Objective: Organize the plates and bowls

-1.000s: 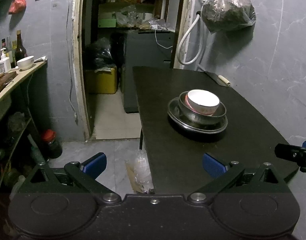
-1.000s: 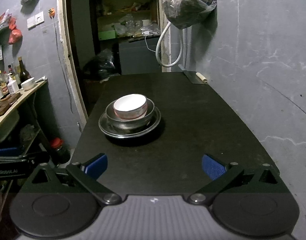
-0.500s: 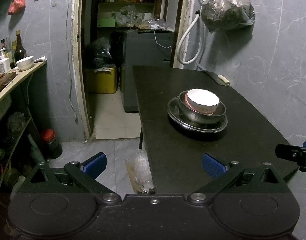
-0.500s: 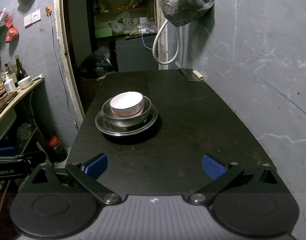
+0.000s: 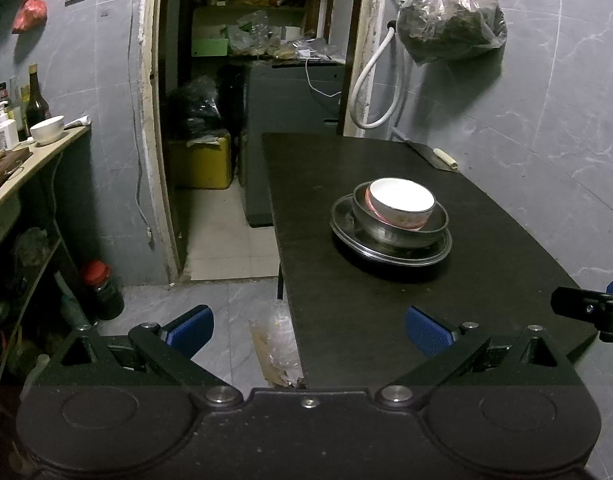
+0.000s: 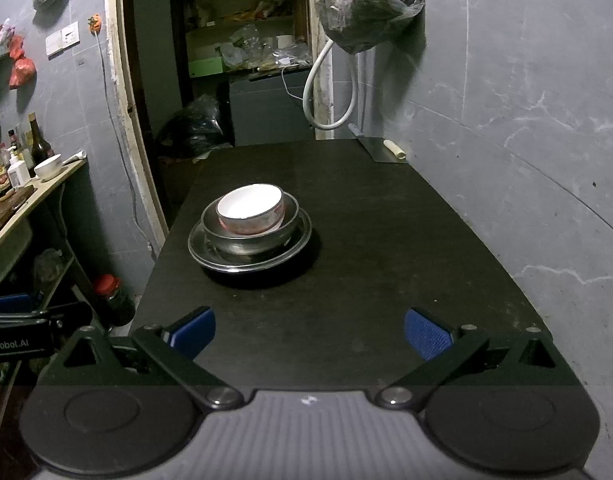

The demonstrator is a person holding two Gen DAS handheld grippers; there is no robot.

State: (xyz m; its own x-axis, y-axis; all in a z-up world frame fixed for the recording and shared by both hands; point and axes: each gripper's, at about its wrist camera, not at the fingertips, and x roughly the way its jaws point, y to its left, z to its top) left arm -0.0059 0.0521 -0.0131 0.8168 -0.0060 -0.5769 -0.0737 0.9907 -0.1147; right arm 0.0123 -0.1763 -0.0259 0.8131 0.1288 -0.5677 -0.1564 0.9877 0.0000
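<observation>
Nearest, left gripper [image 5: 308, 326] with blue-padded fingers spread wide, grasping nothing, hanging over the near left corner of the black rectangular table [image 5: 346, 320], one finger over the grey tiled floor [image 5: 234, 320]. Right gripper [image 6: 309, 330] likewise released, blue pads well apart and empty, poised above the table's near edge.

Below, between the left gripper's fingers, a crumpled clear plastic bag [image 5: 280, 344] on the floor beside the table.

Further in, around mid-table and towards its left side, the stacked dishes: a shallow round steel plate [image 6: 198, 250] at the bottom, a steel bowl [image 6: 290, 216] seated on it, and a white ceramic bowl with a pink patterned outside [image 6: 250, 210] nested upright in the steel bowl. Well apart from both grippers.

At far left, a red-capped dark jar [image 5: 102, 290] on the floor under a pale wooden counter [image 5: 34, 160] carrying a small white bowl [image 5: 47, 129] and bottles.

At the table's far right corner, a cleaver with a pale handle [image 6: 382, 151], lying flat.

Beyond, an open doorway onto cluttered shelves, a looped white hose [image 5: 376, 84] and a full plastic bag hung on the grey wall [image 5: 450, 20].
</observation>
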